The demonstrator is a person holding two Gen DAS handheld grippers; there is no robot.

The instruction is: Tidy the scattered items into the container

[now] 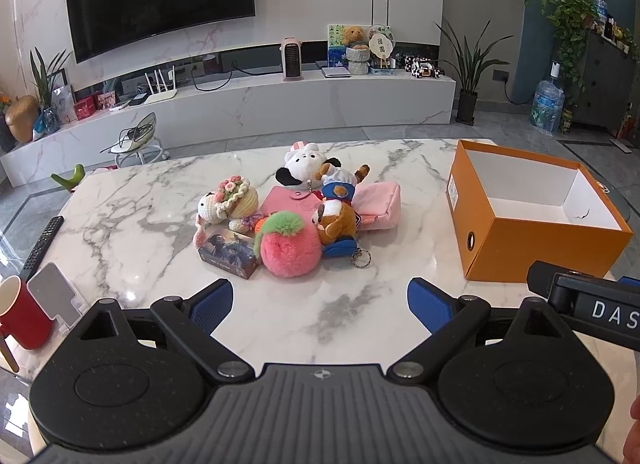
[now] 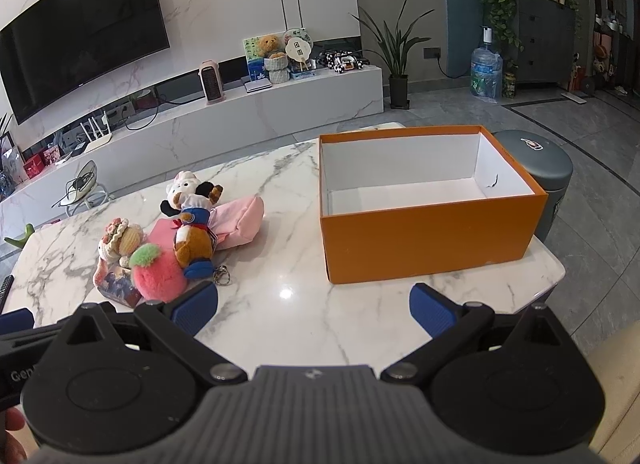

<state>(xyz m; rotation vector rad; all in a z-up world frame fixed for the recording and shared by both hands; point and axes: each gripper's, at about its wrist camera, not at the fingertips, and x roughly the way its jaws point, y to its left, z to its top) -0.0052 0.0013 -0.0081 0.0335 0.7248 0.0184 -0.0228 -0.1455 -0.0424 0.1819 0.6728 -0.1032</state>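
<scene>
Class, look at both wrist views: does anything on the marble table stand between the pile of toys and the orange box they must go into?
Nothing visible does. Bare marble table lies between the toy pile and the orange box. The box is open-topped and looks empty. Both hand-held grippers, left and right, are open and hold nothing.

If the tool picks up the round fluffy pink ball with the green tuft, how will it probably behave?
The round fluffy pink ball with the green tuft looks like soft fur, so it will probably squash between the pads and feel light. Its round shape suggests it may roll if pushed across the smooth marble table. The fur may slip a little, so a deep grip seems safer.
</scene>
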